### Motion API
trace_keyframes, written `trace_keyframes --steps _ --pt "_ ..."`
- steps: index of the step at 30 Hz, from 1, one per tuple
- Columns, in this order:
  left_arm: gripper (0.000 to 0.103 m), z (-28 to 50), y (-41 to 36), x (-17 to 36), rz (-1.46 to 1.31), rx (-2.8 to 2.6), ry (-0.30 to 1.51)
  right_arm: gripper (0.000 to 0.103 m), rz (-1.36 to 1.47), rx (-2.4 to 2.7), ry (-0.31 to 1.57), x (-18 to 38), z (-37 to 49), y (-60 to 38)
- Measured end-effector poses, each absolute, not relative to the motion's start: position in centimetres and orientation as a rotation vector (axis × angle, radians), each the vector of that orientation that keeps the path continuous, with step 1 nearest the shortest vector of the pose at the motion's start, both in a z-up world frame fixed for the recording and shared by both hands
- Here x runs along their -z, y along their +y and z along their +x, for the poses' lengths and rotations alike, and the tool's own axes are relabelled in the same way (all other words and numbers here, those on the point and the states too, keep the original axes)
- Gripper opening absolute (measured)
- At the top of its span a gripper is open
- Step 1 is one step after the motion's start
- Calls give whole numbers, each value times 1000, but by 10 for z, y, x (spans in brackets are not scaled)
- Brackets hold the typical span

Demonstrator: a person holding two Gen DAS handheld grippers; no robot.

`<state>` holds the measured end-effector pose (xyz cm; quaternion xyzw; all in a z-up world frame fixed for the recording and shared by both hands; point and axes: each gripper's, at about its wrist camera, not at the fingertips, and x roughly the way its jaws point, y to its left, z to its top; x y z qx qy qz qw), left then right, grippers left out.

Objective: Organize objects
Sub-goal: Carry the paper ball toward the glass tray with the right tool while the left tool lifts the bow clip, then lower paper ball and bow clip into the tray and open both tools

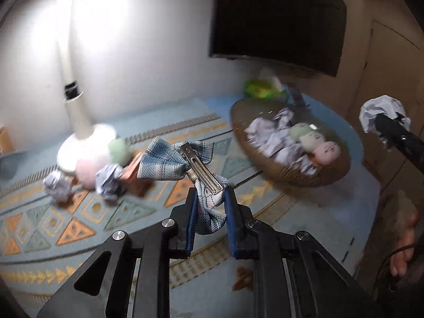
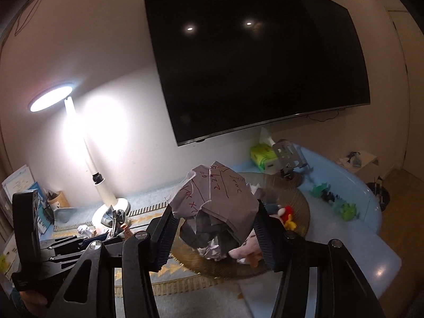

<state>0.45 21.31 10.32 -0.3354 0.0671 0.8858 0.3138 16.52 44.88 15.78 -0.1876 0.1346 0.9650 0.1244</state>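
My left gripper (image 1: 210, 198) is shut on a blue plaid bow hair clip (image 1: 175, 163) with a metal clasp, held above the patterned mat. My right gripper (image 2: 214, 220) is shut on a crumpled paper ball (image 2: 214, 198) with red writing, held over the round woven basket (image 2: 299, 201). In the left wrist view the basket (image 1: 331, 175) at the right holds crumpled papers and small plush toys (image 1: 327, 152). The right gripper with its paper ball (image 1: 381, 111) shows at the right edge. Loose paper balls (image 1: 108, 180) and plush toys (image 1: 86, 171) lie by the lamp base.
A lit white desk lamp (image 2: 50, 98) stands at the back left. A wall television (image 2: 251, 53) hangs behind. A green tissue pack (image 2: 261, 155) and a metal stand (image 2: 287, 155) sit behind the basket. Small green figures (image 2: 347, 210) stand at the blue table's right rim.
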Motion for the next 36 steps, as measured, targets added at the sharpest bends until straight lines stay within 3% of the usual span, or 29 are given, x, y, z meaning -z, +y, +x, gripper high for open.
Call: trace_keyframes --steps 9,12,15,29,31,32,33,34,36 --pt "17 -15 318 -119 -807 -2186 145 56 -694 -2810 592 -157 104 500" --pt "23 -32 333 -115 -812 -2215 136 84 -699 -2806 607 -158 77 506" --pt "42 -51 344 -104 -865 -2227 146 84 -749 -2807 669 -154 62 511" --pt "47 -25 264 -93 -920 -2222 44 84 -755 -2829 762 -135 116 486" --pt "52 -17 246 -94 -914 -2242 15 84 -774 -2863 787 -132 118 472" --pt "69 -11 234 -94 -912 -2253 -1 84 -792 -2885 790 -131 117 462" --pt "92 -6 221 -94 -899 -2274 -21 84 -818 -2909 782 -129 115 450" --pt "100 2 208 -94 -872 -2308 -40 84 -851 -2934 761 -126 111 436" --pt "102 16 180 -92 -832 -2396 -48 84 -922 -2974 719 -117 102 407"
